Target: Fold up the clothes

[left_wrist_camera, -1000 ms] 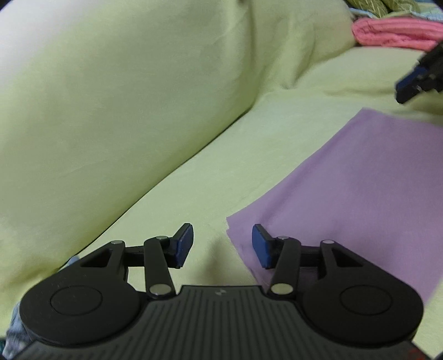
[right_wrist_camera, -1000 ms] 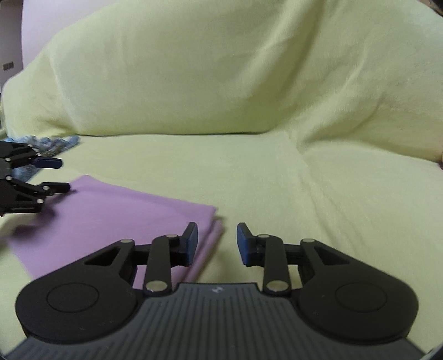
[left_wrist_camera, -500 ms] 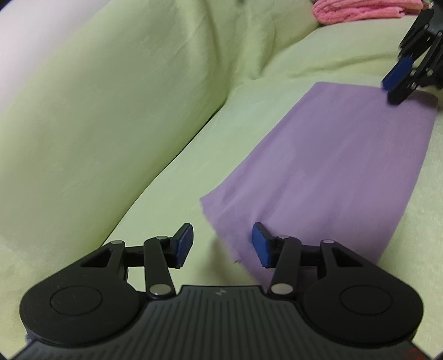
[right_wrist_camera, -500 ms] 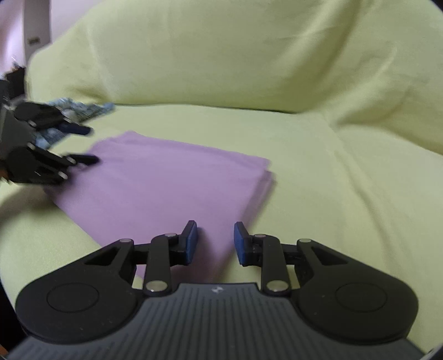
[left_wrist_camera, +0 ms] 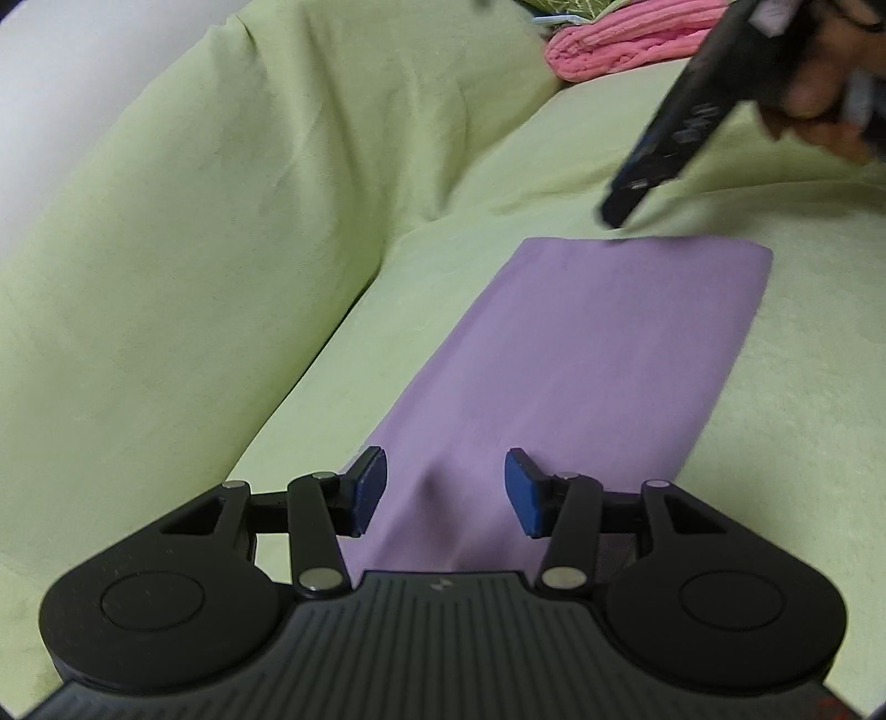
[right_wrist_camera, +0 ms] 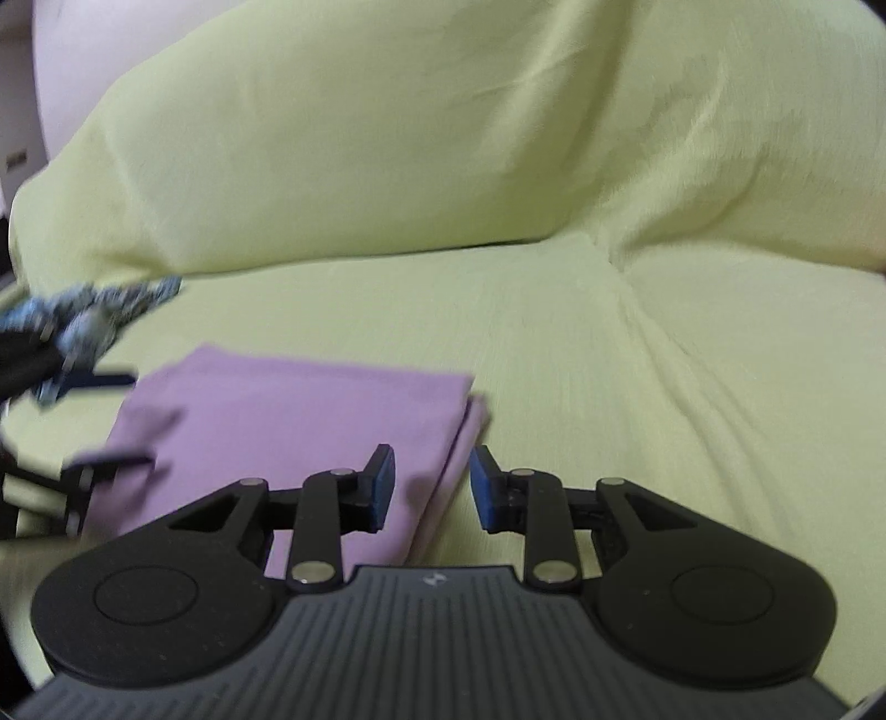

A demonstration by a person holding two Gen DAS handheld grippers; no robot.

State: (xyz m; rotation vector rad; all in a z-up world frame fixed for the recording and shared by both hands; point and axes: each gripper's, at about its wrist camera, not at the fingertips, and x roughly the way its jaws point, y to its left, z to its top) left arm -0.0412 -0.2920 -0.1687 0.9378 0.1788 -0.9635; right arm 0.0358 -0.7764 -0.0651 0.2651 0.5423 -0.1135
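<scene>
Apparently both tongs gape over purple cloth.

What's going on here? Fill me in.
A person holds a gripper in each hand over a folded purple cloth lying flat on a sofa draped in a yellow-green cover. The left gripper is open at one short end, the right gripper open at the opposite end, straddling its edge. Neither grips it yet. A pink garment lies further along the sofa.

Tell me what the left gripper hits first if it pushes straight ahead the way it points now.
Most likely the purple folded cloth: the left gripper, jaws open, points down along it. Depth is hard to judge.
</scene>
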